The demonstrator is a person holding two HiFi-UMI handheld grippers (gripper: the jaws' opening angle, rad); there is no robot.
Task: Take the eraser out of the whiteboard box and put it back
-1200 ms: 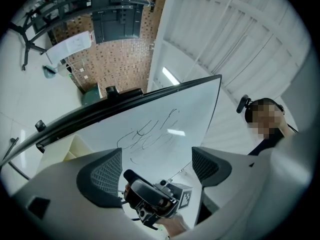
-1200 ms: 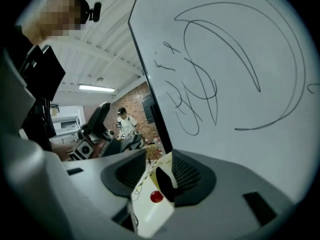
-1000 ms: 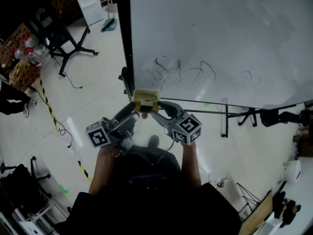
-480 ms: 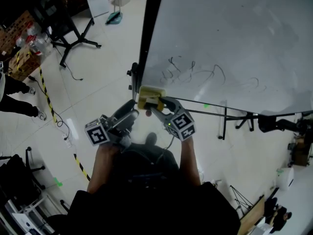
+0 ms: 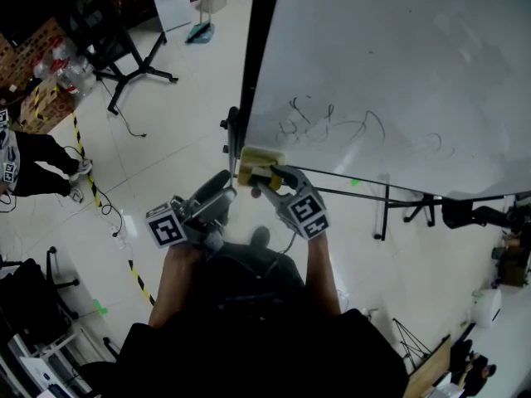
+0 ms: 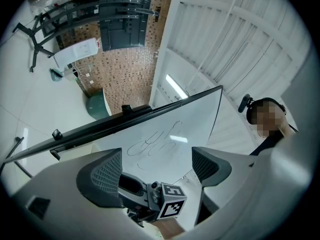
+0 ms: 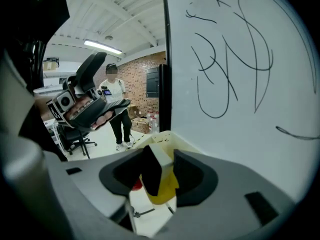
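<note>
Right gripper (image 7: pixel 161 174): fingers (image 7: pixel 192 179) clamped from both sides on the black-felt, cream-backed block eraser (image 7: pixel 150 169), thin side across the gap. No slack visible. One eraser, and that's it.

Key relation: the pale yellow open-top plastic whiteboard box (image 7: pixel 167 136) sits straight ahead of and just under those fingertips. The eraser's long axis looks to run along the fingers, pointing into the box mouth. Its far end is at or inside the rim; can't tell if it touches the bottom. My read is that in or out is a short move along that same axis, with no turn needed. There's a small red bit beside the left finger, too blurred to name.

Head view: the one box (image 5: pixel 253 156) hangs at the lower left corner of the large white whiteboard (image 5: pixel 398 73), by its dark frame. The right gripper (image 5: pixel 267 179) is right up against it.

Left gripper (image 6: pixel 157 164): fingers spread wide, nothing between them, only the scribbled board and the right gripper's marker cube beyond. In the head view it (image 5: pixel 220 187) sits just left of the box, not touching it. The right one is nearer and has the job.

Count: 1 eraser, 1 box, 1 whiteboard, 2 grippers.
</note>
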